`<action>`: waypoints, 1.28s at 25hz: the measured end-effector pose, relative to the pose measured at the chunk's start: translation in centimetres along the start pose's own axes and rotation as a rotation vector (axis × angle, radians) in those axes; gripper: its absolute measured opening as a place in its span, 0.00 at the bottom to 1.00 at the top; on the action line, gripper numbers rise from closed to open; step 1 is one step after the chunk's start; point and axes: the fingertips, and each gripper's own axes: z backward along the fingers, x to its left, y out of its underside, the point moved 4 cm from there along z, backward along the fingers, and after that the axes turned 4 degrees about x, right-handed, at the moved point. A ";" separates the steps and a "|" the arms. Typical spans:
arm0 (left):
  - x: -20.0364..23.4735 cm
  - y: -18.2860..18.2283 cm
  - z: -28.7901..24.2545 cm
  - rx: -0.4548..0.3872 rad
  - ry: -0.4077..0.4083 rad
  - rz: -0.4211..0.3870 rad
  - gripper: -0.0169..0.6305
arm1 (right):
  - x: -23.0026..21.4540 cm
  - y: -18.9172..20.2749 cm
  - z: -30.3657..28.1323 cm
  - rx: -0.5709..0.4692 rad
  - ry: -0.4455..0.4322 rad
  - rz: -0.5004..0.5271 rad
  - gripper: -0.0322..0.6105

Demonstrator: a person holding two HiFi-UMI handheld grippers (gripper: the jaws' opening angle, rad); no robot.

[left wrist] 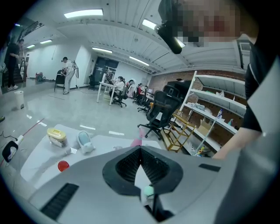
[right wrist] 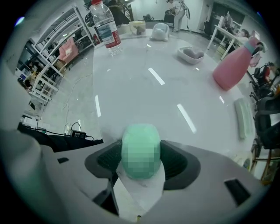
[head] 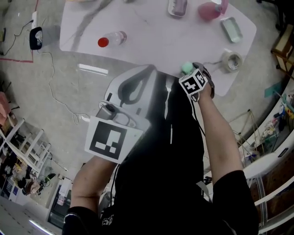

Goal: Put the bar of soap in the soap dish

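A mint-green bar of soap (right wrist: 141, 151) sits between the pads of my right gripper (right wrist: 141, 168), which is shut on it and points down over the near edge of the white table (right wrist: 144, 87). From the head view, that gripper (head: 190, 72) and the soap (head: 186, 68) are at the table's near right edge. A pale green oblong dish (head: 231, 29) lies at the far right, also visible in the right gripper view (right wrist: 242, 116). A grey dish (head: 178, 7) with something in it stands further back. My left gripper (head: 148, 71) hangs shut and empty short of the table (left wrist: 140, 151).
A clear bottle with a red cap (head: 111, 39) lies on the table's left part. A pink bottle (head: 209, 10) stands at the back and a tape roll (head: 232, 59) near the right edge. Cables and a power adapter (head: 36, 37) lie on the floor at left.
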 end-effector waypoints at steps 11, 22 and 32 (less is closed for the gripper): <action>-1.7 -1.9 -0.1 -0.026 0.015 -0.015 0.04 | -2.5 0.3 2.8 -0.066 -0.052 -0.092 0.50; -3.8 -5.8 -0.3 -0.087 -0.007 -0.050 0.04 | -5.4 1.7 6.6 -0.087 -0.038 -0.084 0.50; -6.1 -8.1 -1.0 -0.095 -0.023 -0.084 0.04 | -9.7 2.4 10.0 -0.147 -0.028 -0.171 0.50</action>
